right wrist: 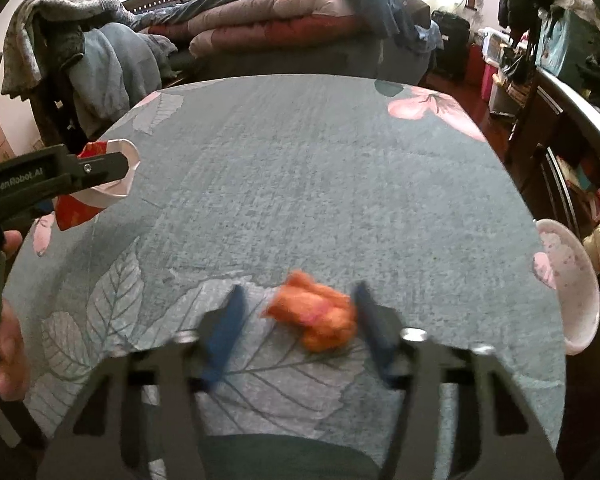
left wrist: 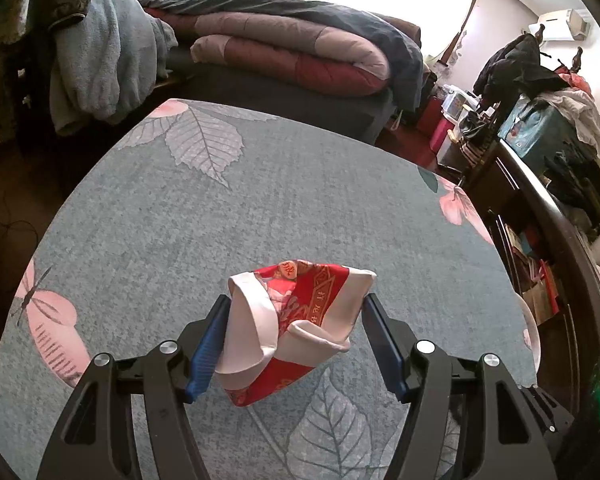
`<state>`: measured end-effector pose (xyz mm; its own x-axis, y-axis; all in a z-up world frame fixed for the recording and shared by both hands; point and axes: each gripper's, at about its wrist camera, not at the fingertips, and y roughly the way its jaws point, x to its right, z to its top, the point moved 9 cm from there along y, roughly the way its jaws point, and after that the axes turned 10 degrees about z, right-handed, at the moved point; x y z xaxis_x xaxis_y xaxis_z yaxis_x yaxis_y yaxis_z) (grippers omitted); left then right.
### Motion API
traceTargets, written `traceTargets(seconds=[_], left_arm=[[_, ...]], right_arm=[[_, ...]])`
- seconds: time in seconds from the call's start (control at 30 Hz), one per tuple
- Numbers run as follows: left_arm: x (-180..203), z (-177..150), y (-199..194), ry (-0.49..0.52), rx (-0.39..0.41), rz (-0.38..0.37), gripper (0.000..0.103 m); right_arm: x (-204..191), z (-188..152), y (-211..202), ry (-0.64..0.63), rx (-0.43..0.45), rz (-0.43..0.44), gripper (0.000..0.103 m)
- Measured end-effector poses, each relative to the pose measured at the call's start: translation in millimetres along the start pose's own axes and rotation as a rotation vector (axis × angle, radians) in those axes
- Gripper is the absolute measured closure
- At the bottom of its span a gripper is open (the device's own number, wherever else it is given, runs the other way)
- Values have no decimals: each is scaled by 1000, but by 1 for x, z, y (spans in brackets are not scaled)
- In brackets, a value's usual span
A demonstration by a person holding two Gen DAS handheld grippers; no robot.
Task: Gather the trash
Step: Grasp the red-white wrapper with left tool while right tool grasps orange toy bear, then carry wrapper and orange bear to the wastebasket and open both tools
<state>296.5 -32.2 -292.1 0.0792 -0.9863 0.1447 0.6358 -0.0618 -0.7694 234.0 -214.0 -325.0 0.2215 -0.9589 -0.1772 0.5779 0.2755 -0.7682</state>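
Trash here is two pieces. One crumpled red-and-white paper cup [left wrist: 296, 328], open mouth showing nothing inside, sits clenched between the left gripper [left wrist: 296, 340] pads above the leaf-print tablecloth [left wrist: 260, 208]. One orange wad [right wrist: 314, 314] lies on the cloth between the right gripper [right wrist: 300, 328] fingers, close against the right-hand one; the blur hides whether the pads press it. One pale dish [right wrist: 572, 296] sits at the table's edge, at three o'clock from the wad.
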Motion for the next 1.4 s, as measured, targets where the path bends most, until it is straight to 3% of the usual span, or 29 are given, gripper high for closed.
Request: traceTargets(seconds=[0.6,1.4], left_arm=[[43,4,-15,76,29,-21,37],[167,0,-4,268,34,-106,37]], right_arm=[[14,3,-31,22,78,41,57],[98,4,-56,161,160,-2,57]])
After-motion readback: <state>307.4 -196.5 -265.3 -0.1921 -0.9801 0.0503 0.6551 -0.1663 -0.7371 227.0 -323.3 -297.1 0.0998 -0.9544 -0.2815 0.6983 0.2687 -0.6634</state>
